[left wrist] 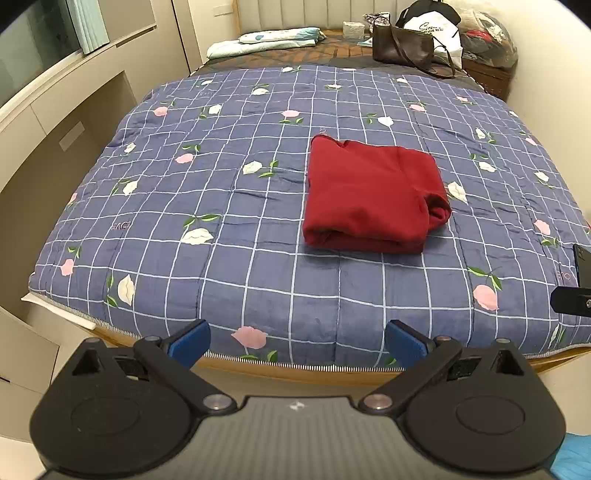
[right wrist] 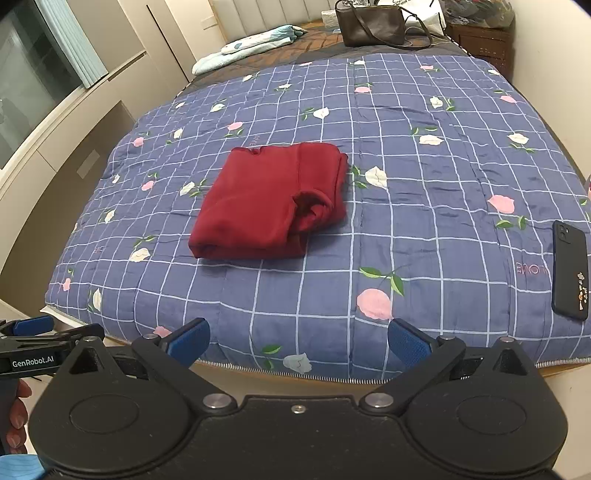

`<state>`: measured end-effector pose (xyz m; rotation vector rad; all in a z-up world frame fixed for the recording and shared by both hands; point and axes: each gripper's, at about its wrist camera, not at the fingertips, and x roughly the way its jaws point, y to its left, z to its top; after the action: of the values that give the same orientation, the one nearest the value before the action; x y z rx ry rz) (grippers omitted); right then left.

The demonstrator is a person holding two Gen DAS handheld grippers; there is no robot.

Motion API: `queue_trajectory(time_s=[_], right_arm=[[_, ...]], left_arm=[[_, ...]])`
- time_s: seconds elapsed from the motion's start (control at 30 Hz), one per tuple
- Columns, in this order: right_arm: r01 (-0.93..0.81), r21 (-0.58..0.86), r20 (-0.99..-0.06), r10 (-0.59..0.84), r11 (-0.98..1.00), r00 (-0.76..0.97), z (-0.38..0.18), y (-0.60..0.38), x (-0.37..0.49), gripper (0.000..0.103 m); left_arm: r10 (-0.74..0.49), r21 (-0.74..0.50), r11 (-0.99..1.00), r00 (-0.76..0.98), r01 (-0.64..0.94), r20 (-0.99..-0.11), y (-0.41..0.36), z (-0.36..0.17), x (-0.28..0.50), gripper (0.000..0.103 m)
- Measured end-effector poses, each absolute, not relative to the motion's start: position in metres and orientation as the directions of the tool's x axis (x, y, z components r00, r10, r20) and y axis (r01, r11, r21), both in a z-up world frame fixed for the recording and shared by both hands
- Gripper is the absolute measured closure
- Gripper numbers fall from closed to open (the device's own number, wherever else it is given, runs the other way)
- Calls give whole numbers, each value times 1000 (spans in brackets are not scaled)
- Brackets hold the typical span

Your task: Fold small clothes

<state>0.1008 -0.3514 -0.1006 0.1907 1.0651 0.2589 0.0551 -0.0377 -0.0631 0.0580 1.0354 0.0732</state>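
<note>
Red garment [left wrist: 371,195], folded into a thick rectangular bundle, lies on the blue checked quilt [left wrist: 229,206] near the middle of the bed, well apart from both of my claws. Its long axis runs from the foot of the bed toward the headboard, leaning slightly left at the far end in the left wrist view. The neck opening sits at the far left corner, and a rolled cuff or sleeve end bulges out at the near right side; the fold edge faces me along the near end.

My left claw [left wrist: 297,341] hangs over the foot edge of the bed with its blue pads [left wrist: 190,341] spread wide, gripping nothing. My right claw [right wrist: 299,341] hangs the same way, pads wide apart and empty.

At the head of the bed a dark brown handbag [left wrist: 402,46] stands upright, closed, so I cannot tell what is in it. Behind it are a white printed bag [left wrist: 437,27] and a clear plastic sack [left wrist: 487,37] stuffed with mixed fabrics. A black phone [right wrist: 570,273] lies flat on the quilt at the right edge. Folded pale bedding [left wrist: 266,40] rests at the far left.
</note>
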Motion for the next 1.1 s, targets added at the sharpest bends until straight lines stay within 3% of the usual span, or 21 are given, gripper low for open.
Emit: queue_trajectory(time_s=[1.1], right_arm=[[-119, 283, -839, 306, 952, 451, -103, -349, 98, 1]], left_arm=[[96, 91, 995, 489, -33, -867, -37, -67, 52, 1]])
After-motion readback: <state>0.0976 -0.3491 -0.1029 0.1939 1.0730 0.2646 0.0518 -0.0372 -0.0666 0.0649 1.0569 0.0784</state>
